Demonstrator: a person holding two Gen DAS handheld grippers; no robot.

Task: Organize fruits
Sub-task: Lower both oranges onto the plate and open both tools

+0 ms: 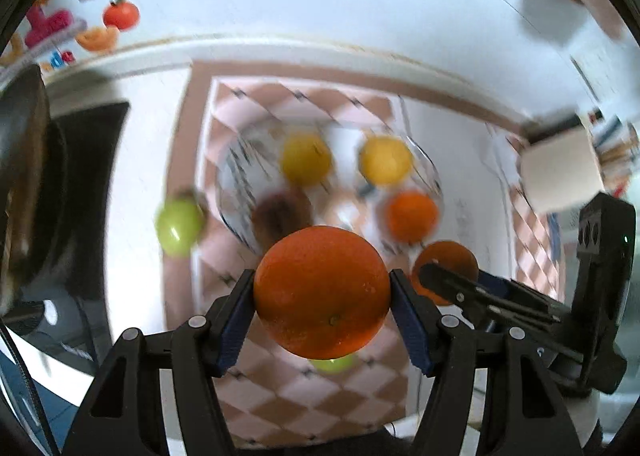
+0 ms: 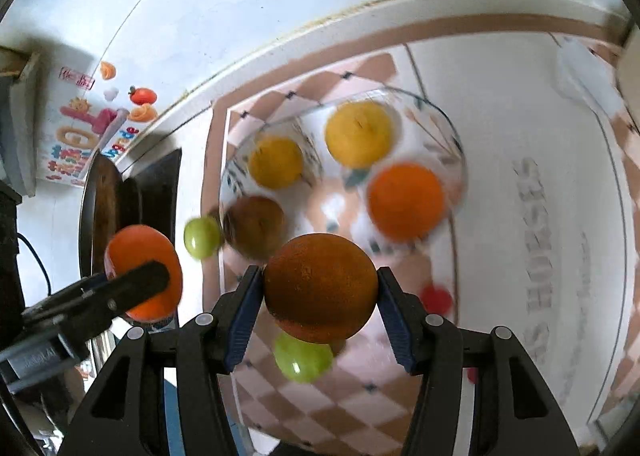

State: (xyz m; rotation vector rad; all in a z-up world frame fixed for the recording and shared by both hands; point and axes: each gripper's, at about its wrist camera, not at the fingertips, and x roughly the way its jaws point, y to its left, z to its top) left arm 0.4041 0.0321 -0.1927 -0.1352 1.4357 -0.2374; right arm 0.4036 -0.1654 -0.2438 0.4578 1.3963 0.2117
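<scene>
Left wrist view: left gripper [image 1: 322,292] clamps an orange [image 1: 322,292]; right gripper [image 2: 320,288] clamps another orange [image 2: 320,288].

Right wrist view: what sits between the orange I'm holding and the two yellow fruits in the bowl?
In the right wrist view, a brown fruit lies between the held orange and the two yellow fruits, inside the glass bowl.

A bright orange [image 1: 322,292] is glowing between blue-padded black fingers [image 1: 236,320], while a duller, brownish orange [image 2: 320,288] is sitting between matching fingers [image 2: 240,320]. The tablecloth [image 2: 320,408] is showing pink-and-white checks with a brown border. Two yellow fruits [image 2: 358,134], a brown one [image 2: 253,226] and green ones [image 2: 303,358] are showing too.
</scene>
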